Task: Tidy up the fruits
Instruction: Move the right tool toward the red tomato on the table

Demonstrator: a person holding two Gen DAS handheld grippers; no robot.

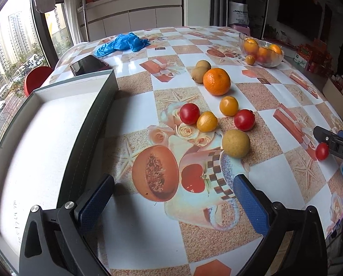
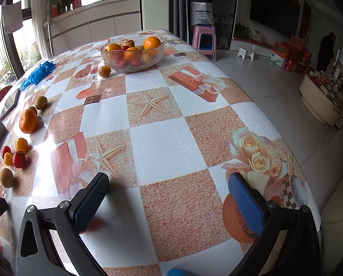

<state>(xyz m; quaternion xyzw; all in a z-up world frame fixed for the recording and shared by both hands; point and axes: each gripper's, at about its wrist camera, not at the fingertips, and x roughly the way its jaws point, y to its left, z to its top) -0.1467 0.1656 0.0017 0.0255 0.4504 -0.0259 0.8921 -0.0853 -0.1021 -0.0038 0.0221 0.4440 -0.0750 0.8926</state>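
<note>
Loose fruit lies on the patterned table: a large orange (image 1: 216, 81), two kiwis (image 1: 203, 65), two yellow tomatoes (image 1: 228, 105), two red tomatoes (image 1: 189, 113) and a brown round fruit (image 1: 236, 143). A grey box with a white inside (image 1: 45, 142) stands at the left. My left gripper (image 1: 173, 202) hovers open over the table, just right of the box, with nothing between its fingers. My right gripper (image 2: 169, 204) is also open. A small red tomato (image 1: 321, 151) rests on the table against its left finger (image 2: 91, 204), and it shows as a red blur (image 2: 95, 224) in the right wrist view.
A glass bowl (image 2: 158, 56) full of oranges and other fruit stands at the far side, with one small orange fruit (image 2: 104, 71) beside it. Blue gloves (image 1: 123, 43) and a phone (image 1: 88, 65) lie beyond the box. The table's right edge (image 2: 263, 105) drops to the floor.
</note>
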